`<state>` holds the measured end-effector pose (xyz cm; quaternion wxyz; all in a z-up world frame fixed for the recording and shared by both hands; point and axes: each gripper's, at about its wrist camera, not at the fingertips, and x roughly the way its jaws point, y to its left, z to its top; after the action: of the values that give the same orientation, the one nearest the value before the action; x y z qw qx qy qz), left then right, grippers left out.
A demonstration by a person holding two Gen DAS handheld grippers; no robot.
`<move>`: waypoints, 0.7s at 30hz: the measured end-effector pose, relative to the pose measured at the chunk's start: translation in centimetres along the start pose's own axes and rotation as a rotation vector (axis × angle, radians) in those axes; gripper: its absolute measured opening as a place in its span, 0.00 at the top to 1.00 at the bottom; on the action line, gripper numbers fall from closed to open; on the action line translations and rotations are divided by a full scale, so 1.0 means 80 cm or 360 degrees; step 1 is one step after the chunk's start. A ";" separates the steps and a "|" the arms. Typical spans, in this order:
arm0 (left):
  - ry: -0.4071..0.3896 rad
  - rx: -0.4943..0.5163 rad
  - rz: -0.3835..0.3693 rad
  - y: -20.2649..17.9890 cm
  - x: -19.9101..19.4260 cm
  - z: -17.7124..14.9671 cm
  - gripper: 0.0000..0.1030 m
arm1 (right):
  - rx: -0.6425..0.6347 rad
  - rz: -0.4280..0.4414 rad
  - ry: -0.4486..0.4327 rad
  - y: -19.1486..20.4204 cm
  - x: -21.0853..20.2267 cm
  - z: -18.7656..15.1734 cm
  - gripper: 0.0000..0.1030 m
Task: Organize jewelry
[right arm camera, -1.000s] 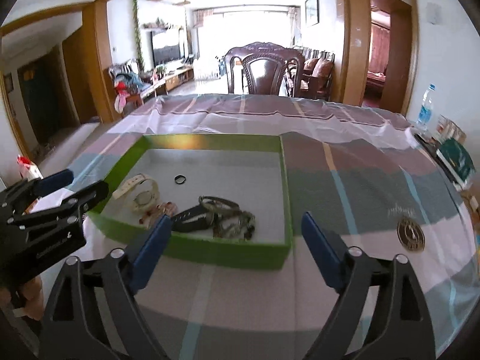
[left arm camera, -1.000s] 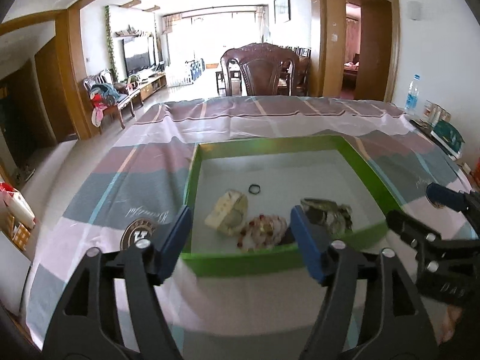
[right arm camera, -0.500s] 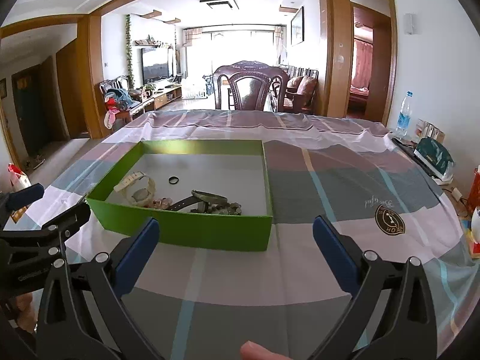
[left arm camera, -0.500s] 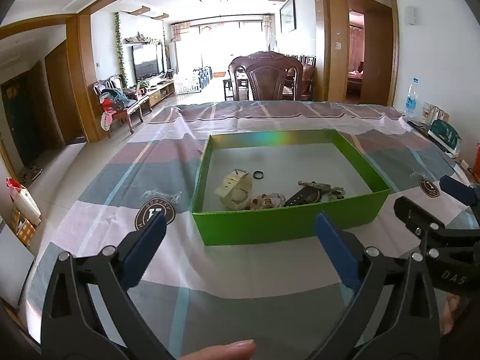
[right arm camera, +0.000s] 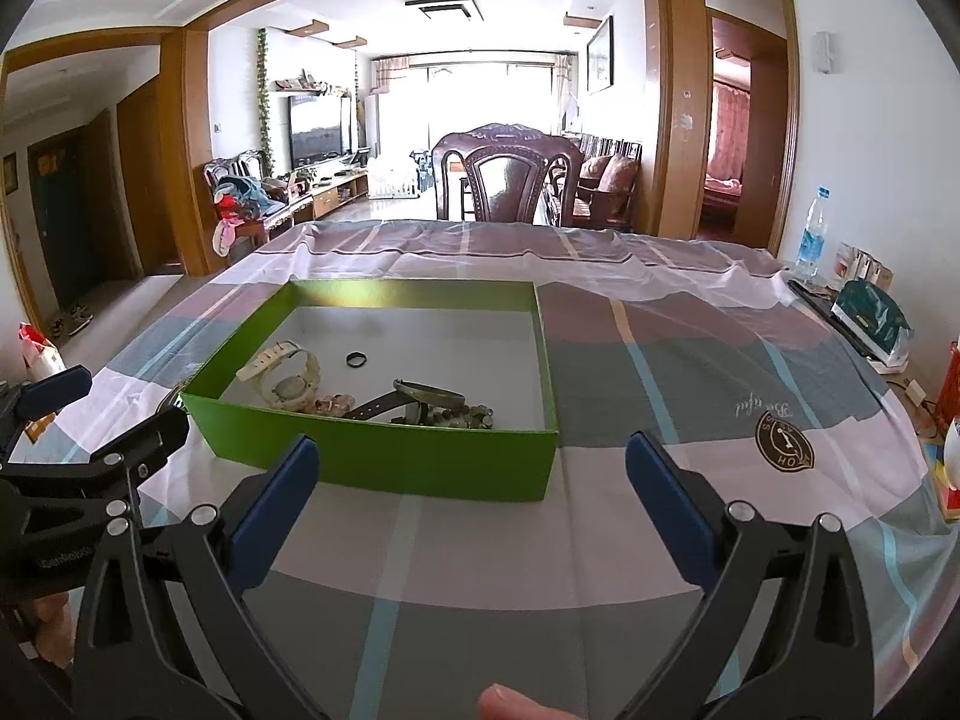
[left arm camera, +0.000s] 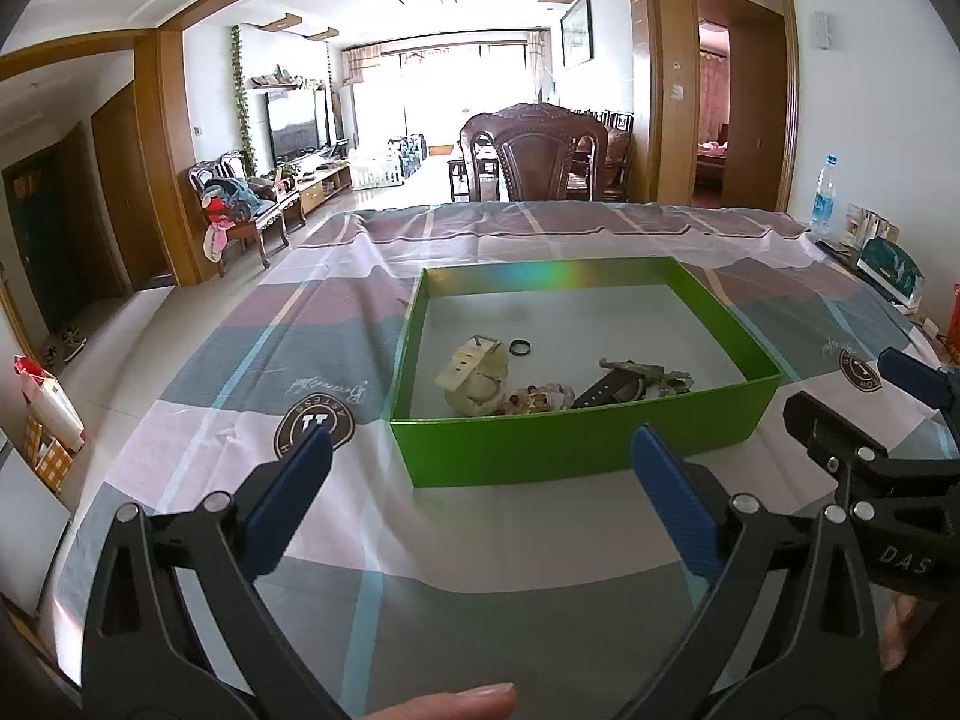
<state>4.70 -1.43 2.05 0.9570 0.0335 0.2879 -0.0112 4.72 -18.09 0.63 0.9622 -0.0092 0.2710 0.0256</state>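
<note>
- Shallow green cardboard box (left arm camera: 576, 456) with a pale grey floor, set on the table in front of both grippers, holding all the jewelry.
- Near the box's left wall: cream plastic wristwatch with a round face (left arm camera: 477, 378), strap curled upward.
- Just behind the watch: small black ring (left arm camera: 520, 348), lying flat and apart from the rest.
- Beside the watch, against the near wall: string of pinkish and clear beads (left arm camera: 537, 397).
- Right of the beads: black-strapped watch (right arm camera: 384, 403) tangled with a bronze-coloured bangle (right arm camera: 429, 393) and a cluster of dull metal beads (right arm camera: 471, 417).
- Under the box: checked tablecloth in pink, grey and mauve with round dark emblems (left arm camera: 258, 360), wrinkled at the far edge.
- Left gripper (left arm camera: 480, 480), black frame with blue pads, jaws spread wide, nothing between them, hovering short of the box's near wall.
- Right gripper (right arm camera: 474, 480), same build, jaws likewise wide apart and empty, near the box's front right corner.
- A fingertip (left arm camera: 462, 702) at the bottom edge.
- Beyond the table: carved dark wooden chair (right arm camera: 501, 177); clear plastic water bottle (right arm camera: 811, 240) at the far right.
</note>
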 end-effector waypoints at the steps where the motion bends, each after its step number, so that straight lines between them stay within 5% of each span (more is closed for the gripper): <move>1: -0.0001 0.0000 0.0001 0.001 -0.001 0.000 0.04 | 0.0002 -0.0001 0.0002 0.000 -0.001 0.000 0.03; 21: -0.0027 0.0000 0.0001 0.006 -0.013 -0.001 0.04 | -0.0014 -0.0063 -0.0039 0.006 -0.014 0.004 0.03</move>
<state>3.77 -0.97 2.56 0.9595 0.0335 0.2796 -0.0112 3.88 -17.64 1.48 0.9657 -0.0185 0.2590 0.0080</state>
